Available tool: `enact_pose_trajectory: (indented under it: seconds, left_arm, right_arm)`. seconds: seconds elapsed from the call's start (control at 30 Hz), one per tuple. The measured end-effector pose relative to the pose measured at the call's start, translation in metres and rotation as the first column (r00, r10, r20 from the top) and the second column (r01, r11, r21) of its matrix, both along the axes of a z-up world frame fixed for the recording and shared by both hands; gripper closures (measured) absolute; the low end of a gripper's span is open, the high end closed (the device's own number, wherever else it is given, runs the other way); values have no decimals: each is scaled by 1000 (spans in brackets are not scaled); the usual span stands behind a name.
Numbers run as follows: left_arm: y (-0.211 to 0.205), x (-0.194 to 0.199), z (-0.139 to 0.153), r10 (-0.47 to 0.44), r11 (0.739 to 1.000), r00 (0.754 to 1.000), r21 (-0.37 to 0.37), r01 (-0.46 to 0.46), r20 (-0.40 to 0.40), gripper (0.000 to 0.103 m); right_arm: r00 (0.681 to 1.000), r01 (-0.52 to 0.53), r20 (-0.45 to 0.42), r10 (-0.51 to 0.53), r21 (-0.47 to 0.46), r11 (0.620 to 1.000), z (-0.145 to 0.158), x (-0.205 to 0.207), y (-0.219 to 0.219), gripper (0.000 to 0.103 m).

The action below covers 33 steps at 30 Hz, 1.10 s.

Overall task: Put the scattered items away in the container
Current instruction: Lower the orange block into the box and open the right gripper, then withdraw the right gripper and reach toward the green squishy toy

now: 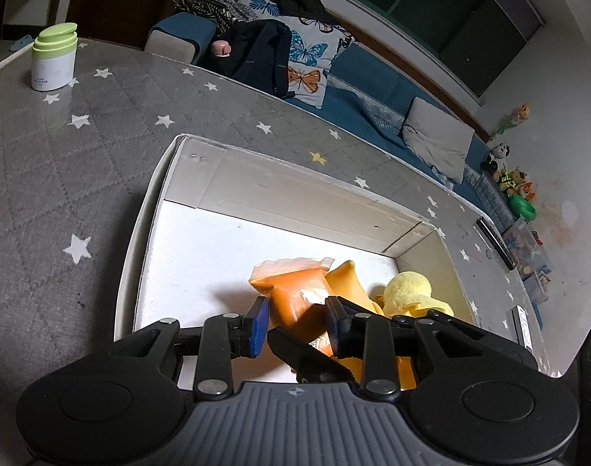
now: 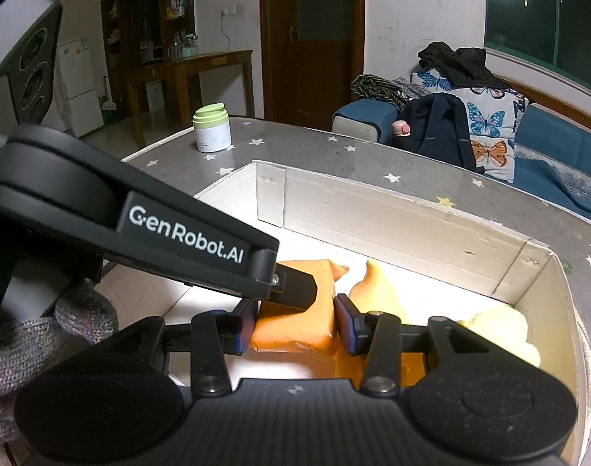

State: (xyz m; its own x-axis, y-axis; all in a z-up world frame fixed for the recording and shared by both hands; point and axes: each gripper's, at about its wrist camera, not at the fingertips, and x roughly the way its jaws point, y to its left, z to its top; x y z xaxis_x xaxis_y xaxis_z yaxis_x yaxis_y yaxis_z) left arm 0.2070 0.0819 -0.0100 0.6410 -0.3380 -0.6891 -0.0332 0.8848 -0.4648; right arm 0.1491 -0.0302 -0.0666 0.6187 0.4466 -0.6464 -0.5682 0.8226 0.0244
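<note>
Left wrist view: blue-padded fingers [image 1: 259, 320] of the left gripper [image 1: 297, 320] stand closest, spread moderately with an orange pouch [image 1: 295, 291] between them; whether the pads press it I cannot tell. One white cardboard box [image 1: 148, 209] fills the middle, holding three items: the glossy, plump orange pouch with a crimped clear top edge, one smooth yellow-orange rubbery piece [image 1: 347, 277] touching it at 3 o'clock, and one fuzzy pale-yellow plush toy [image 1: 408, 285] further toward 3 o'clock. One white jar with a green lid [image 1: 54, 56] stands alone on the grey star-printed table [image 1: 62, 163] at 10 o'clock, well apart from the box.

Right wrist view: nearest, the right gripper [image 2: 295, 328] has its blue pads set against both sides of the same orange pouch [image 2: 295, 330], gripping it inside the box [image 2: 411, 225]. The left gripper's [image 2: 295, 291] black arm crosses from 9 o'clock, one tip over the pouch. A knitted sleeve [image 2: 27, 341] shows at 8 o'clock. The yellow-orange piece [image 2: 378, 283] sits at 1 o'clock, the plush [image 2: 501, 328] at 3 o'clock, the jar [image 2: 213, 128] at 11 o'clock.
</note>
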Motion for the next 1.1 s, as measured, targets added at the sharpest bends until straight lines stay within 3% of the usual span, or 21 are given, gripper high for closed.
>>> enact_pose_trajectory:
  seconds: [0.9,1.1]
  left_arm:
    - [-3,-13,10,7,999,1000,32,-8,20,68]
    - [-9,-25,21,-9,999,999,49,6,54,68]
  right_arm:
    - [999,15,40,-17,36,999,18,-30,-21,58]
    - [998,24,56,-27,42,999,24,-41,-28,53]
